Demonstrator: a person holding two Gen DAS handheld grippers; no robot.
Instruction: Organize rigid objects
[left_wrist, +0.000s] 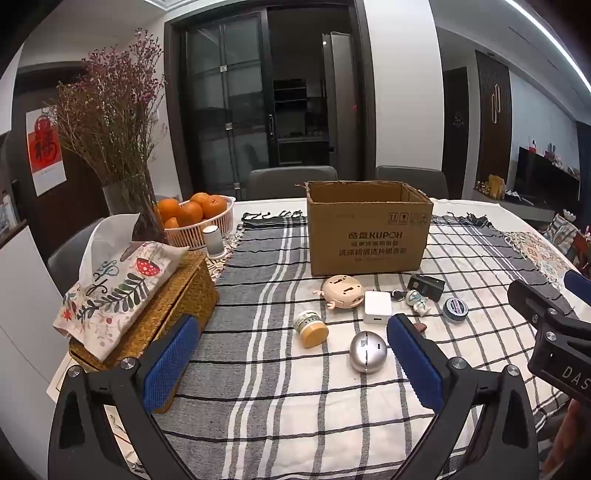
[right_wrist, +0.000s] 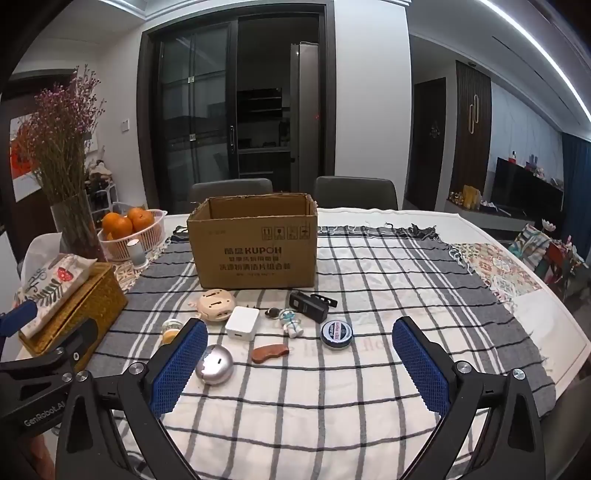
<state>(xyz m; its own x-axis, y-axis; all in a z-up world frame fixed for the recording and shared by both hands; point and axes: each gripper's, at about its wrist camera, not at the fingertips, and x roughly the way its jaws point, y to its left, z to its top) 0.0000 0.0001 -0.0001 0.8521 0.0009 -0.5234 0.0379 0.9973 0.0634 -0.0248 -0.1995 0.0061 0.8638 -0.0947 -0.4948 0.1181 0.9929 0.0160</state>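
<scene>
Rigid objects lay in a loose cluster on the checked tablecloth (right_wrist: 369, 376), just in front of the open cardboard box (right_wrist: 255, 247), which stood toward the far middle of the table. Cluster: beige round gadget (right_wrist: 216, 305) closest to the box front, white charger cube (right_wrist: 242, 323) beside it, astronaut figurine (right_wrist: 291, 323), black charger (right_wrist: 310, 304), round tin (right_wrist: 336, 333), wooden comb (right_wrist: 269, 353), silver egg-shaped item (right_wrist: 214, 364), small jar with tan lid (left_wrist: 311, 328) lying tipped over. None of them inside the box as far as could be seen; the box interior was only partly visible.

Left gripper (left_wrist: 291, 365) was wide open, holding nothing, above the near left part of the cloth. Right gripper (right_wrist: 301, 365) was also wide open and empty, above the near middle, apart from every item.

Left edge of the table: woven tissue box (left_wrist: 177, 306) with floral cloth cover (left_wrist: 114, 288), glass vase of dried flowers (left_wrist: 110, 122), white basket of oranges (left_wrist: 192, 218), small white cylinder (left_wrist: 213, 240). Patterned mat (right_wrist: 498, 273) at the far right corner under the cloth.

Room: two grey chairs (right_wrist: 229, 188) behind the table, dark sliding glass door (right_wrist: 236, 107), white walls, ceiling light strip (right_wrist: 535, 48), TV unit (right_wrist: 524, 192) at right. Dim lighting.
</scene>
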